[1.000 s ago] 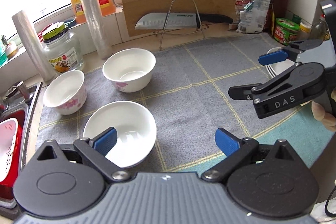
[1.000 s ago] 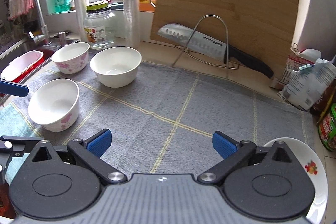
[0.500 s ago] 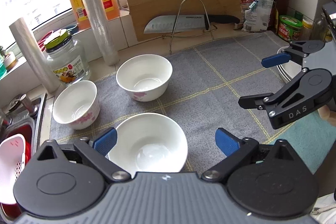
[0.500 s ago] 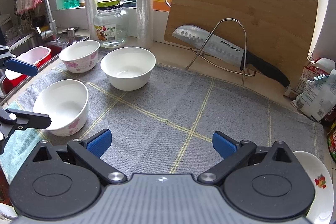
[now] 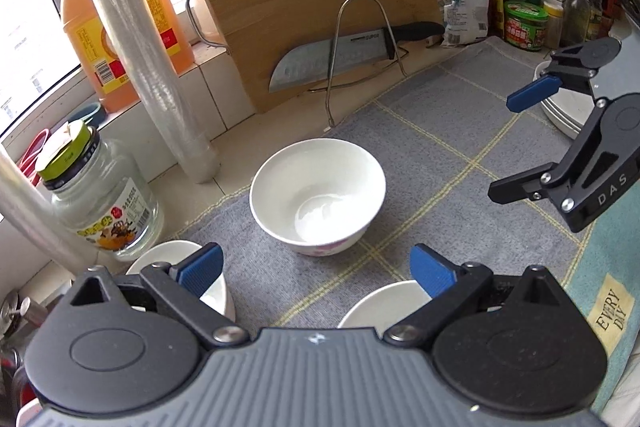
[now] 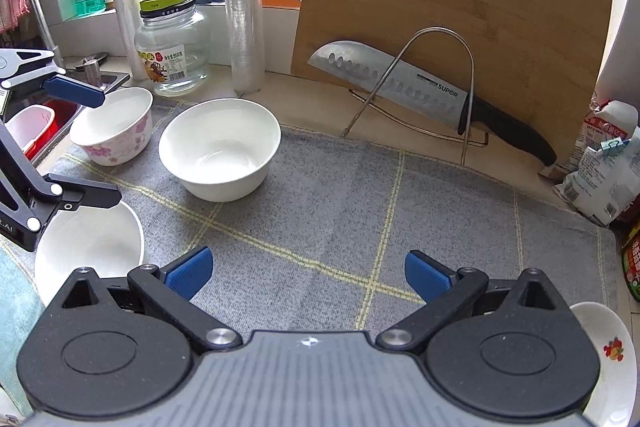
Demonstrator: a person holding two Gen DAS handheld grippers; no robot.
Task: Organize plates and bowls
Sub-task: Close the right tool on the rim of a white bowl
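Both grippers hang wide apart and empty over the grey checked mat (image 6: 340,211), the left gripper (image 5: 316,269) above three white bowls — the middle bowl (image 5: 318,195) just ahead of it — and the right gripper (image 6: 306,273) beside a plate (image 6: 614,355) at the mat's near right.

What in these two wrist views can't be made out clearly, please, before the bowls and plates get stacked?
- Plate stack, left wrist view: the right claw covers most of it, so the count is unclear.
- Flowered plate, right wrist view: cut by the frame edge and the claw body.
- Nearest bowl, left wrist view: mostly hidden behind the left claw.
- Small print on the jar label: too small to read.
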